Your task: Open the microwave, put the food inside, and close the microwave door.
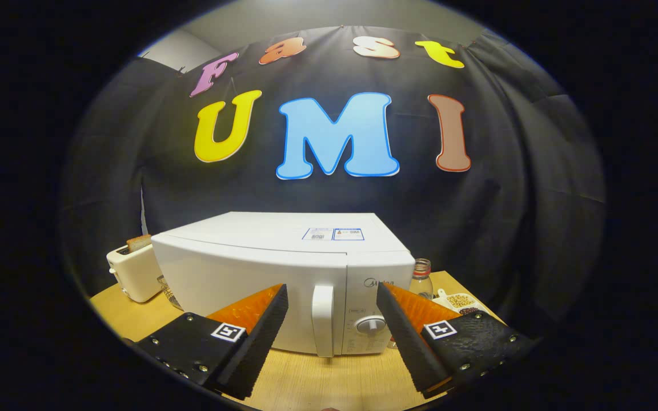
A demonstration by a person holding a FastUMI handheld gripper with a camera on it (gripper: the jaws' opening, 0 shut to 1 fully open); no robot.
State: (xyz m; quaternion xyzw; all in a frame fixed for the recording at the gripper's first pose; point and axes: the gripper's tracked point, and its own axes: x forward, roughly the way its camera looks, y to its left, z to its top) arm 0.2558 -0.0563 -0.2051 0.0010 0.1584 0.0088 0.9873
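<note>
A white microwave (260, 274) stands on the wooden table (317, 377), its door shut. Its vertical white door handle (323, 319) is just ahead of my fingers, in line with the gap between them. A round dial (371, 325) sits on the control panel right of the handle. My gripper (332, 294) is open, fingers spread wide, with nothing held between them. It hovers a short way in front of the microwave, apart from it.
A white toaster (133, 273) with a slice of bread (138, 242) in it stands left of the microwave. Right of the microwave are a small glass jar (421, 278) and a white dish of beans (459, 300). The black cloth wall hangs close behind.
</note>
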